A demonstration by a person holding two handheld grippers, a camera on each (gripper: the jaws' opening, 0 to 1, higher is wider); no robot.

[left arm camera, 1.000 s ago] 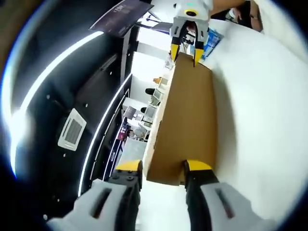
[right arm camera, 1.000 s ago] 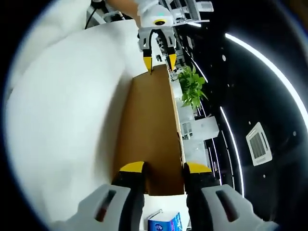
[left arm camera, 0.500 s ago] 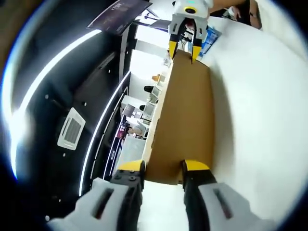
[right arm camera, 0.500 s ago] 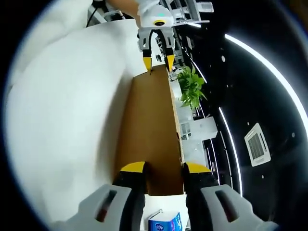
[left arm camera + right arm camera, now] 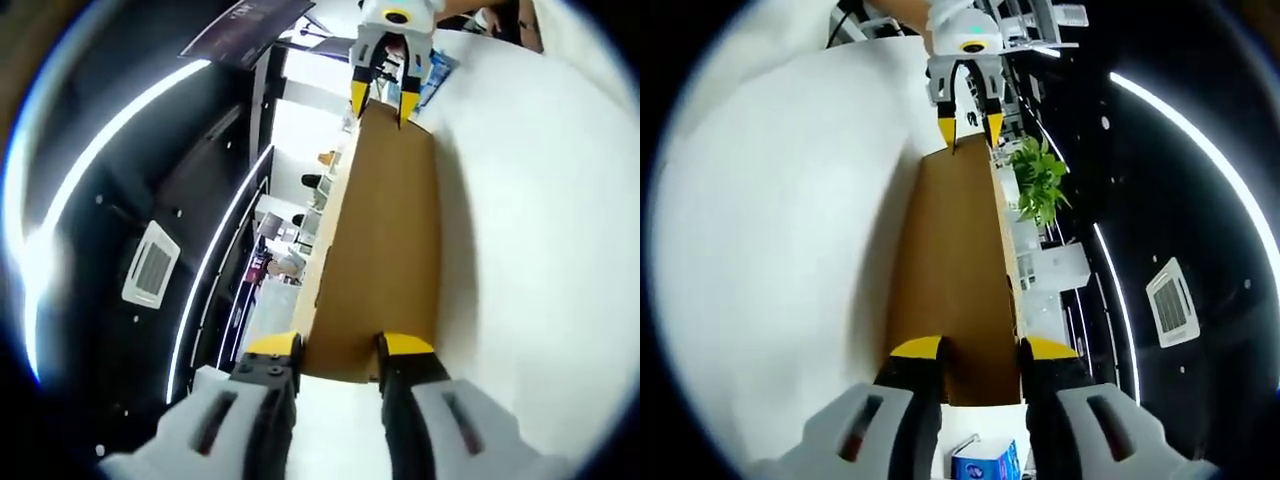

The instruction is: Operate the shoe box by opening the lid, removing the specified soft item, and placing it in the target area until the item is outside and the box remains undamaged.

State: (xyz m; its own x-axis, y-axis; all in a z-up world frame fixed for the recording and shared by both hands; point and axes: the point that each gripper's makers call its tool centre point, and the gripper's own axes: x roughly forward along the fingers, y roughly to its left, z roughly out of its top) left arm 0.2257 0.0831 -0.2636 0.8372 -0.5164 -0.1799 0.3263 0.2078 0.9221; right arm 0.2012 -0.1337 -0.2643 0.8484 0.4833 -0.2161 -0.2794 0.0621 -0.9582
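A brown cardboard shoe box lid runs lengthwise from my left gripper up to my right gripper, which holds its far end. My left gripper's jaws are closed on the near end of the lid. From the other end, the same lid stretches from my right gripper to my left gripper. The lid stands between the white table and the ceiling side of both views. The box's inside and any soft item are hidden.
The white table lies along the right of the left gripper view and along the left of the right gripper view. A blue carton sits beyond my right gripper. A green plant and ceiling vents show behind.
Both grippers keep their hold on the lid's ends. The views have shifted only slightly, and the lid's far end sits a little higher in each.
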